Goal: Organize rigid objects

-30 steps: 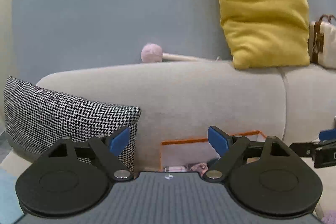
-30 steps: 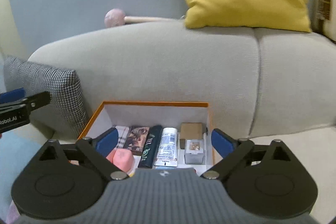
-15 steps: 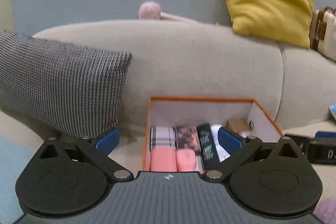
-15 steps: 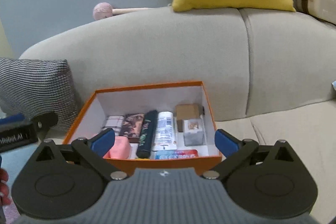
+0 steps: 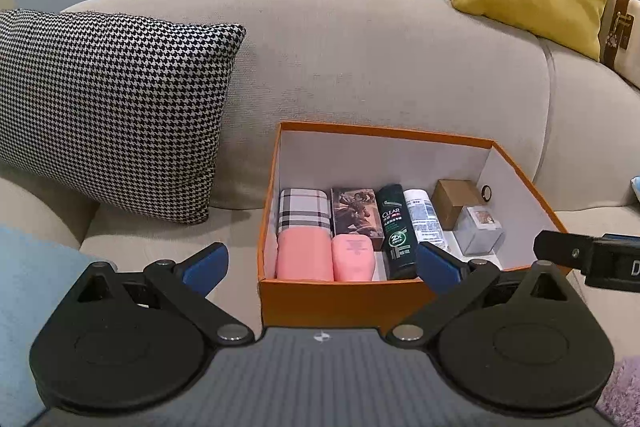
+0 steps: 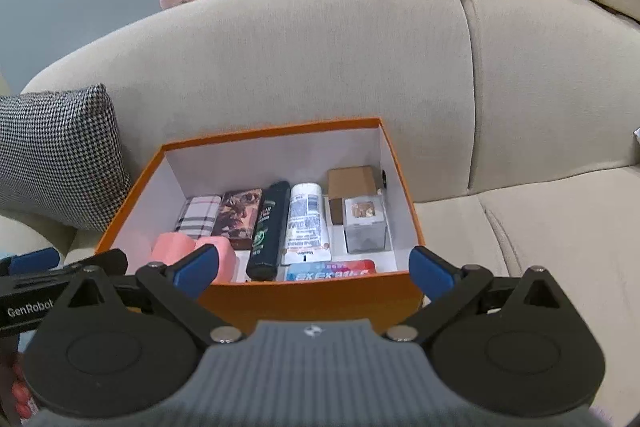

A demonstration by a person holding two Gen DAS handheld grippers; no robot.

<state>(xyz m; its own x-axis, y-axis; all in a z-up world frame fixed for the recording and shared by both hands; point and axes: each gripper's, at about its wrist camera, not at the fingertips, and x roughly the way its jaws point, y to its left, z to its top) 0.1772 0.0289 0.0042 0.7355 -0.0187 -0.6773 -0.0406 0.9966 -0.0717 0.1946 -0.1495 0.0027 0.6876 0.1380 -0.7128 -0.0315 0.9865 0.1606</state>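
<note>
Already both grippers, left [image 5: 320, 261] and right [image 6: 314, 263], are spread wide and empty, the orange box [image 6: 312, 297] just ahead between their fingers. Dipping in carelessly could knock the dark bottle [image 6: 269, 229] against its packed neighbours.

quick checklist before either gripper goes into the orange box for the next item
1. Left hand-held gripper open, nothing held: ok.
2. Right hand-held gripper open, nothing held: ok.
3. Orange box uncovered, contents in view: ok.
4. Dark green bottle lying flat with the white tube right beside it: ok.
5. Gap around the bottle wide enough for fingers: cannot tell.
6. Grippers apart from each other: ok.
</note>
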